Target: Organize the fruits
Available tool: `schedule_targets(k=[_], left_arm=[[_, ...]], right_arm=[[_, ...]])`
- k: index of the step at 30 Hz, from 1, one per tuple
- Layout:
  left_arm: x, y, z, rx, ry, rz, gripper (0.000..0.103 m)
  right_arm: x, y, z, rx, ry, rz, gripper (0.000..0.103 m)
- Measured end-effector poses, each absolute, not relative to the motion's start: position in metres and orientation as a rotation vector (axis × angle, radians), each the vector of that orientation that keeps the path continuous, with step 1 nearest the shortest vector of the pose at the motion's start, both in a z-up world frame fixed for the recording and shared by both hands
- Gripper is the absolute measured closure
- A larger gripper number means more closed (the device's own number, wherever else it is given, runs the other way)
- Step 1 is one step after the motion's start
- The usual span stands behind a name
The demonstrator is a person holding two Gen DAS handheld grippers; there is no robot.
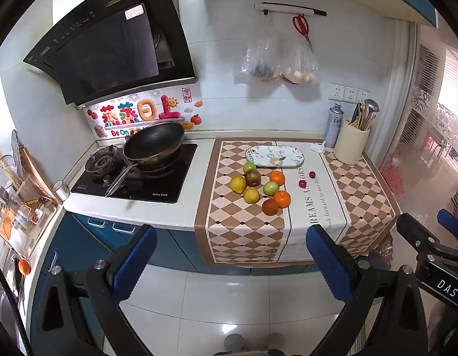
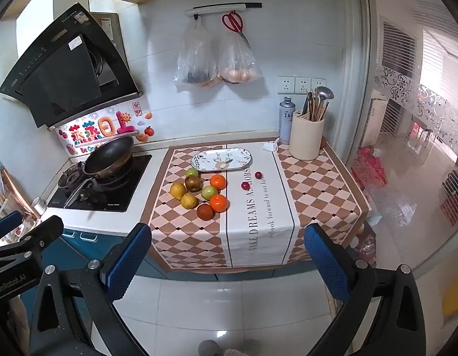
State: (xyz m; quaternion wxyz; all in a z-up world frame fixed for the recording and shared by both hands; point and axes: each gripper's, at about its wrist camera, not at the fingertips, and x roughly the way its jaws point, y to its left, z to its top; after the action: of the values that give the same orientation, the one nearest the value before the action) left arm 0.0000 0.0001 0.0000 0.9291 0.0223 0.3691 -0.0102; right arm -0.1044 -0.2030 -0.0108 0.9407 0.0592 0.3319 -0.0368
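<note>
Fruits sit clustered on the checkered cloth over the counter, just near of the oval patterned plate, which holds nothing: a green apple touching the plate's near left edge, a brown pear beside it, two yellow pears to the left and near, another green apple in the middle, two oranges on the right, and a dark reddish fruit nearest. Two small red fruits lie apart to the right on the white lettered strip. A wok rests on the stove at left; a utensil holder stands at the far right. The left gripper and right gripper both hang over the floor, well short of the counter, jaws spread wide and empty
</note>
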Motion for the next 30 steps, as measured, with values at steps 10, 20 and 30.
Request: schedule_targets(k=[10,20,30], left_arm=[[0.0003,-0.0001,-0.0001,0.049,0.760,-0.019,0.000],[0.0002,-0.0001,0.0000,0.049,0.755,-0.018,0.000],[0.0007,-0.0006,0.0000,0.047,0.753,-0.018,0.000]], right_arm=[[-0.1048,-0.2041,-0.0107,0.122,0.672,-0.075,0.000],[-0.1052,-0.2008,-0.0088,0.112,0.669,-0.076,0.000],[-0.1026,-0.2018,-0.0055,0.116,0.672,-0.069,0.000]])
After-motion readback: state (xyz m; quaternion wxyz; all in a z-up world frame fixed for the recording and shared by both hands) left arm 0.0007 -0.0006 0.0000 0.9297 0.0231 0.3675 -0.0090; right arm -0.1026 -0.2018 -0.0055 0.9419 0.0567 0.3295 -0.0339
